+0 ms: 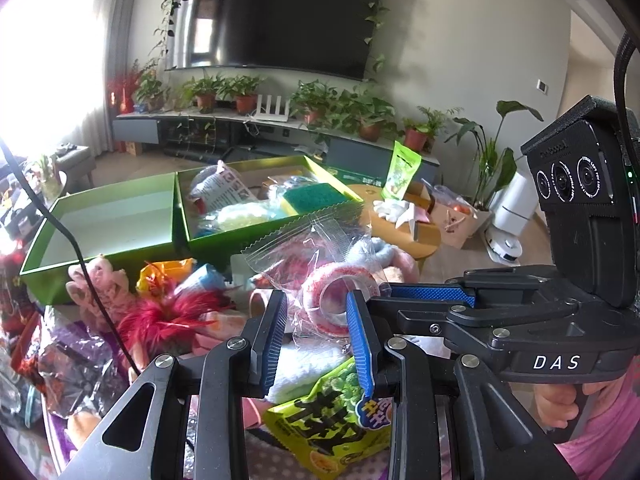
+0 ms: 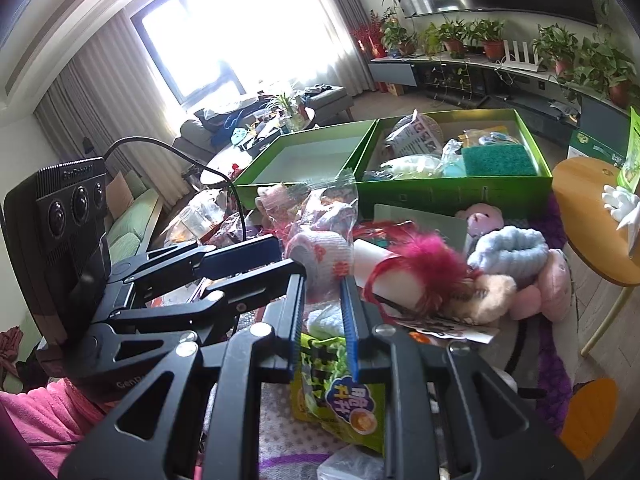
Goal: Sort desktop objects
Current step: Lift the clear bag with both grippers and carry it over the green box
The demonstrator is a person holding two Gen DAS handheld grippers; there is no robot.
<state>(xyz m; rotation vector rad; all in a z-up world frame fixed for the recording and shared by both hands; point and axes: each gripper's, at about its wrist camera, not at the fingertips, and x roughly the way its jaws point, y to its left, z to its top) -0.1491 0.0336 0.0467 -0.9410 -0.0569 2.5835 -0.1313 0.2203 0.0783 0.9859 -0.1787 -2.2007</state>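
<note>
Bandage roll (image 1: 340, 300), pink-patterned in a clear wrapper, hangs above the cluttered worktop's middle, grasped by the left hand-held gripper (image 1: 318, 330) and right hand-held gripper (image 2: 320, 284); 2 green boxes (image 1: 256, 204) sit behind.

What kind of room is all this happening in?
Most likely a home living room: a big wall-mounted television above a low cabinet lined with potted plants, and a sofa by the curtained window.
</note>
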